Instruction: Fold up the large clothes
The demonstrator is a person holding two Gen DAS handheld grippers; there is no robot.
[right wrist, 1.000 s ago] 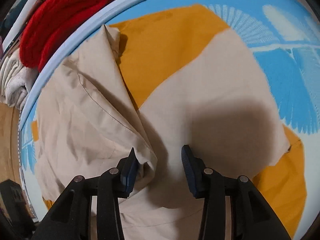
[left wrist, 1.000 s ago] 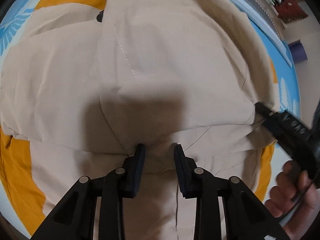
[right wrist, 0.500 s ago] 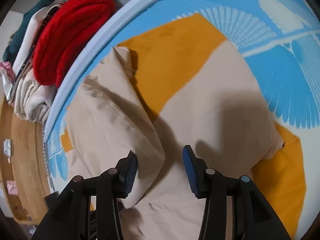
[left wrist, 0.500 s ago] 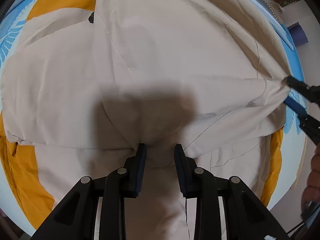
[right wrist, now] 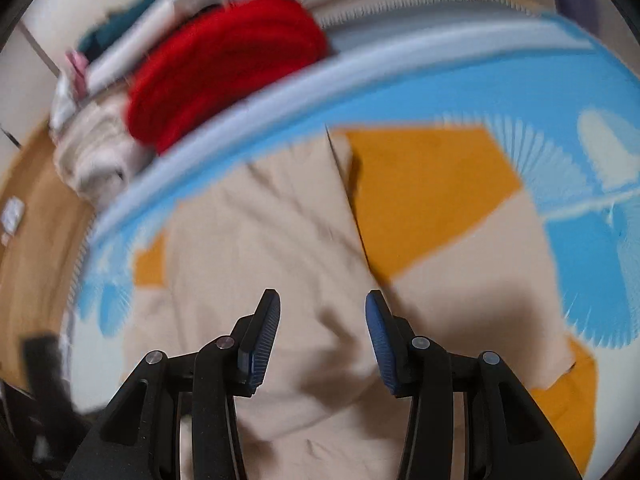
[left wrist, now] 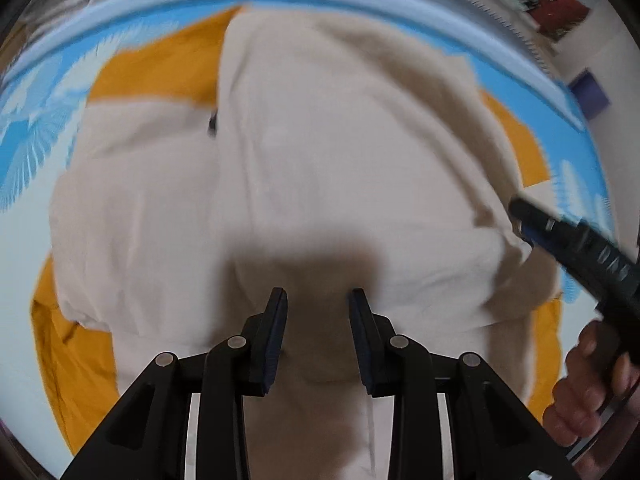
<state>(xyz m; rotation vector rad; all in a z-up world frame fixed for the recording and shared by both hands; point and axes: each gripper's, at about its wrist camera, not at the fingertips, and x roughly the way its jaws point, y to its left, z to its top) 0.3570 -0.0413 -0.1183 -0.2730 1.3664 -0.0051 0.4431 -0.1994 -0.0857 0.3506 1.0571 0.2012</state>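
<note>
Blue, feather-printed bedding (right wrist: 460,92) with orange patches is serving as the work surface, and a red knitted bundle (right wrist: 224,68) is sitting on other piled laundry beyond its pale piped edge. Spread across the middle of that surface is the beige garment (left wrist: 340,152), already doubled over on itself, with 1 long seam running away from the camera in the left wrist view.

Compared with a second ago, the right gripper (right wrist: 322,336) is lifting away from the cloth. Earlier its left pad was sitting against a raised ridge of fabric; now the jaws are standing apart with only flat cloth well below them and nothing between the pads, so it is released. In the left wrist view its black body is hovering at the garment's right edge, with the person's hand (left wrist: 588,384) wrapped round the handle. Both views are now taking in more of the bed's far edge and the red bundle than before, and both are blurring with motion.

The left gripper (left wrist: 318,336) is hanging over the near hem with its jaws part-way apart. Half a second ago the hem was bunching up between its pads; now I cannot tell whether cloth is being pinched or merely lying beneath.

My reading is that 1 fold is being finished and let go, and the hands are repositioning for the next fold.
</note>
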